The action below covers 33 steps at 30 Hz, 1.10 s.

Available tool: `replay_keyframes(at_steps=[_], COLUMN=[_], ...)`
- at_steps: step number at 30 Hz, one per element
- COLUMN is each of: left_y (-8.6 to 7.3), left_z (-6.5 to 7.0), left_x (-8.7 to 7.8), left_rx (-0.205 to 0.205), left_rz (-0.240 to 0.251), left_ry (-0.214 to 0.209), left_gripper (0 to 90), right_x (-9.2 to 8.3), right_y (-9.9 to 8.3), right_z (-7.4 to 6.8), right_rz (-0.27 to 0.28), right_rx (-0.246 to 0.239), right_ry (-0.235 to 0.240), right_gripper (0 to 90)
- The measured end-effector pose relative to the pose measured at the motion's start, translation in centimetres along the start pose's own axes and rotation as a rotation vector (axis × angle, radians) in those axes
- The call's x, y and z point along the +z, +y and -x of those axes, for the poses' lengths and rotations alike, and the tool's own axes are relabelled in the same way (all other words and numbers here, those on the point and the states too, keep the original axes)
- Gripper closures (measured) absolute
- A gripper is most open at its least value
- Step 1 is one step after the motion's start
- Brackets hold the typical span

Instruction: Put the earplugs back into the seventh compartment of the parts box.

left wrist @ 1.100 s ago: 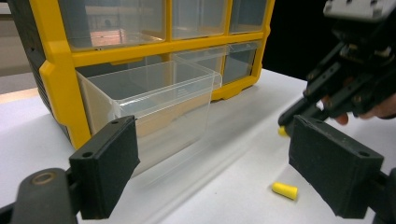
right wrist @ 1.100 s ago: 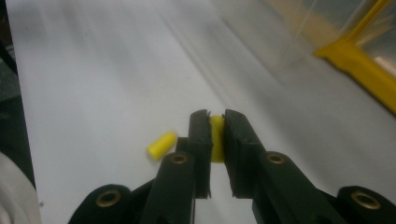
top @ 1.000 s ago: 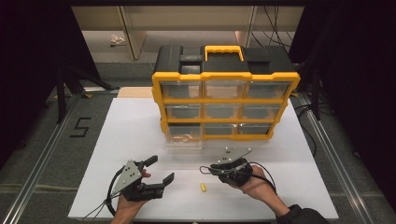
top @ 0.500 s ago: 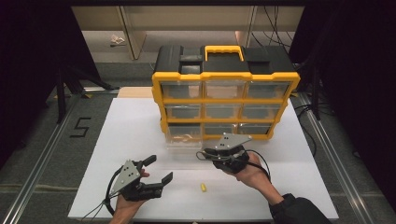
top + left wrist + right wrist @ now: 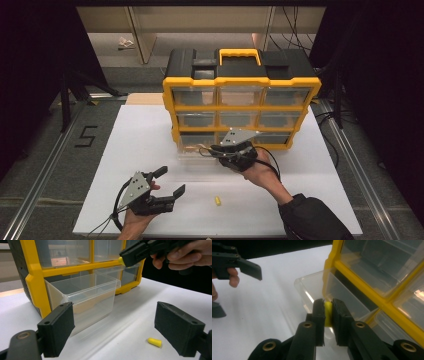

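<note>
A yellow-and-black drawer organizer (image 5: pixel 240 100) stands at the back of the white table. Its bottom-left clear drawer (image 5: pixel 196 154) is pulled out. My right gripper (image 5: pixel 207 150) hovers at that drawer's front, shut on a yellow earplug (image 5: pixel 328 313) pinched between its pads. In the right gripper view the drawer (image 5: pixel 312 291) lies just beyond the right gripper (image 5: pixel 328 308). A second yellow earplug (image 5: pixel 218 201) lies on the table. My left gripper (image 5: pixel 170 182) rests near the front edge, open and holding nothing. In the left gripper view that loose earplug (image 5: pixel 154 342) lies near its right pad (image 5: pixel 177 327).
The white tabletop (image 5: pixel 140 145) has bare room left of the organizer. The other clear drawers (image 5: pixel 240 119) are pushed in. A dark floor with metal rails (image 5: pixel 45 165) flanks the table, and a shelf (image 5: pixel 150 30) stands behind.
My right gripper has risen and moved away from the front edge to the pulled-out drawer, carrying the earplug. The left gripper and the loose earplug have stayed put.
</note>
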<state>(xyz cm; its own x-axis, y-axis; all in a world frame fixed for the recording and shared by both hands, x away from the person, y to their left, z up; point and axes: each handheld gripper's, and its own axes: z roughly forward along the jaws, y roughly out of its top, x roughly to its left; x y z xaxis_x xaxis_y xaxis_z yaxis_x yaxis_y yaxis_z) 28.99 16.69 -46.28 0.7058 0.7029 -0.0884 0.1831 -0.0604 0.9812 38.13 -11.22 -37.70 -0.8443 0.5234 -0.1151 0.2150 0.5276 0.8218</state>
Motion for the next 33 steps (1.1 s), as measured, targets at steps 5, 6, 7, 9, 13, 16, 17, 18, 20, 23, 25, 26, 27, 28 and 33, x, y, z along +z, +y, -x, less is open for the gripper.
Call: replay_keyframes(at_steps=[5, 6, 7, 9, 13, 16, 17, 18, 20, 23, 25, 26, 27, 28, 33], left_y=[0.0, 0.0, 0.0, 0.0, 0.0, 0.0, 0.0, 0.0, 0.0, 0.0, 0.0, 0.0, 0.0, 0.0, 0.0], left_z=[0.0, 0.0, 0.0, 0.0, 0.1, 0.0, 0.0, 0.0, 0.0, 0.1, 0.1, 0.1, 0.1, 0.1, 0.0], left_x=[0.0, 0.0, 0.0, 0.0, 0.1, 0.0, 0.0, 0.0, 0.0, 0.0, 0.0, 0.0, 0.0, 0.0, 0.0], left_rx=[0.000, 0.002, 0.002, 0.002, 0.004, 0.004, 0.003, 0.003, 0.003, 0.004, 0.005, 0.005, 0.005, 0.005, 0.005], left_rz=[0.000, 0.000, 0.000, 0.001, 0.000, 0.000, 0.001, 0.001, 0.001, 0.002, 0.002, 0.000, 0.000, 0.000, 0.000], left_ry=[-0.002, -0.001, -0.001, -0.002, -0.001, -0.001, -0.001, -0.001, -0.001, -0.001, -0.001, -0.001, -0.001, -0.001, 0.001], left_gripper=[15.7, 15.7, 15.7, 15.7, 15.7, 15.7, 15.7, 15.7, 15.7, 15.7, 15.7, 15.7, 15.7, 15.7, 15.7], right_x=[0.7, 0.8, 0.8, 1.3, 2.0, 2.6, 2.9, 3.2, 3.4, 4.2, 4.2, 4.1, 4.0, 3.8, 1.9], right_y=[1.0, 1.1, 1.1, 1.6, 2.2, 2.3, 2.4, 2.4, 2.4, 2.3, 2.0, 1.8, 1.7, 1.6, 0.9], right_z=[0.5, 0.6, 0.6, 1.0, 1.4, 1.5, 1.5, 1.4, 1.3, 1.4, 1.2, 1.1, 1.1, 1.1, 0.6], right_rz=[-0.002, -0.004, -0.004, -0.009, -0.018, -0.018, -0.022, -0.028, -0.037, -0.058, -0.062, -0.057, -0.052, -0.043, 0.014], right_rx=[-0.003, -0.003, -0.003, 0.002, 0.010, 0.016, 0.016, 0.014, 0.011, 0.022, 0.017, 0.015, 0.016, 0.019, 0.010], right_ry=[-0.015, -0.017, -0.017, -0.028, -0.038, -0.037, -0.035, -0.034, -0.034, -0.041, -0.046, -0.053, -0.055, -0.054, -0.024], right_gripper=[81.4, 81.3, 81.3, 81.3, 81.2, 81.0, 80.9, 80.5, 79.8, 63.1, 55.3, 52.5, 50.3, 48.1, 42.7])
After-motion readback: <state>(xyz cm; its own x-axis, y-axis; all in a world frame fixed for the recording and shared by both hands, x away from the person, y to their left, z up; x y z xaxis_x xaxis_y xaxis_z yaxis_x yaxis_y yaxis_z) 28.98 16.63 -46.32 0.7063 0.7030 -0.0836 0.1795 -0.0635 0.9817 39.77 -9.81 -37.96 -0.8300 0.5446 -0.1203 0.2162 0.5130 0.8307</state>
